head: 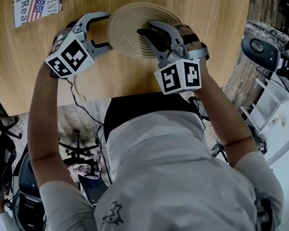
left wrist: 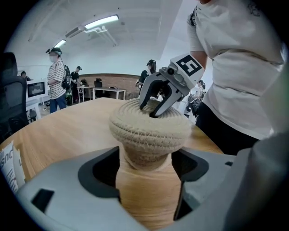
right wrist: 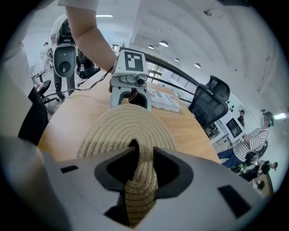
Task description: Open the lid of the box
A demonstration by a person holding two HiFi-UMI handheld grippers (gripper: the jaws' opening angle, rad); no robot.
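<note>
- The lid [head: 126,30], a round cap of coiled rope, sat closed on the box [left wrist: 145,162] in the upper middle of the head view, overhanging the narrower woven body all round.
- The right gripper [head: 150,32] came down on the lid from the lower right, its dark jaw tips resting at the centre of the coil. In its own view the jaws stood a narrow way apart with a strip of rope weave showing between the pads; no pinch on the lid could be made out.
- The left gripper [head: 104,31] lay at the lid's left edge with its jaws spread wide. In its own view the box body stood just ahead of the gap, under the lid's overhang, with neither jaw touching it.
- The two grippers faced each other across the lid, and each showed in the other's view.
- The box stood on a light wooden table [head: 203,41], towards its near edge.
- A printed sheet [head: 36,7] lay on the table at the upper left of the head view, well apart from the box.
- A black office chair [right wrist: 212,106] stood beyond the table at the right of the right gripper view.
</note>
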